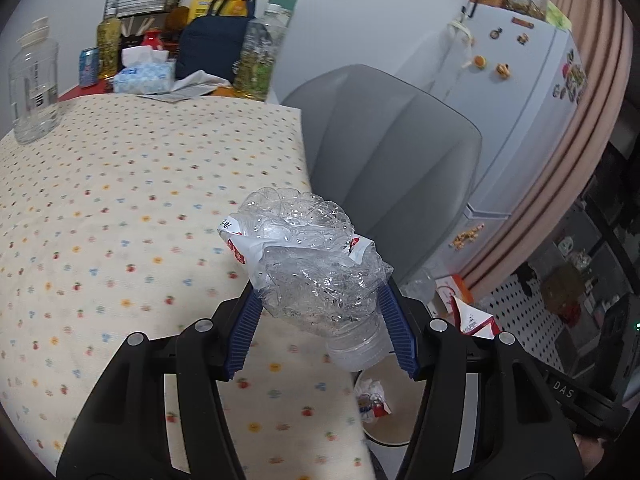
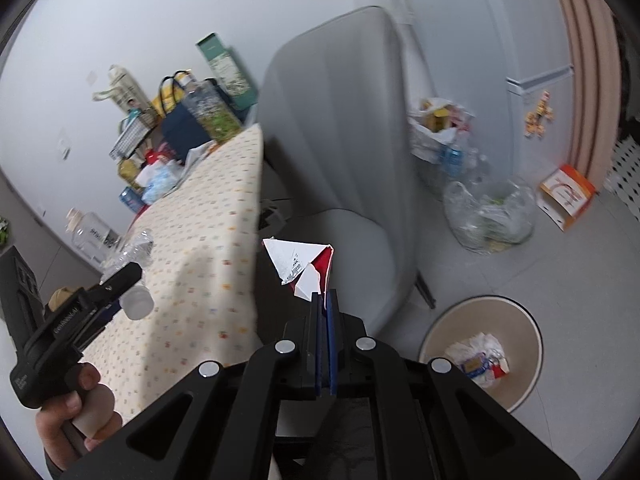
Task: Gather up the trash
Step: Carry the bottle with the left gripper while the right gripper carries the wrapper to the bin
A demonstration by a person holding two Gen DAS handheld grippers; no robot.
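Over on the left, the left gripper (image 1: pixel 320 312) is clamped on a crushed clear plastic bottle (image 1: pixel 312 268), its blue pads (image 1: pixel 245 332) squeezing the crumpled body from both sides. The bottle's long axis runs straight out along the fingers, with the white cap end (image 1: pixel 354 350) pointing back toward the gripper's body and the mashed base sticking out in front. It hangs just over the edge of the table (image 1: pixel 120 208) with its dotted cloth, so it has not reached the bin. The waste bin (image 1: pixel 400 420) sits on the floor below and a little to the right of this gripper, partly hidden behind its right finger, with some wrappers already inside. Moving right, the right gripper (image 2: pixel 324 300) has its jaws pressed tight together on a folded red and white paper scrap (image 2: pixel 302 266), which stands up out of the fingertips. From this one the waste bin (image 2: pixel 444 336) lies down and to the right, close by on the floor. I would judge the right hand the nearer of the two; the left needs to swing rightward off the table before letting go.
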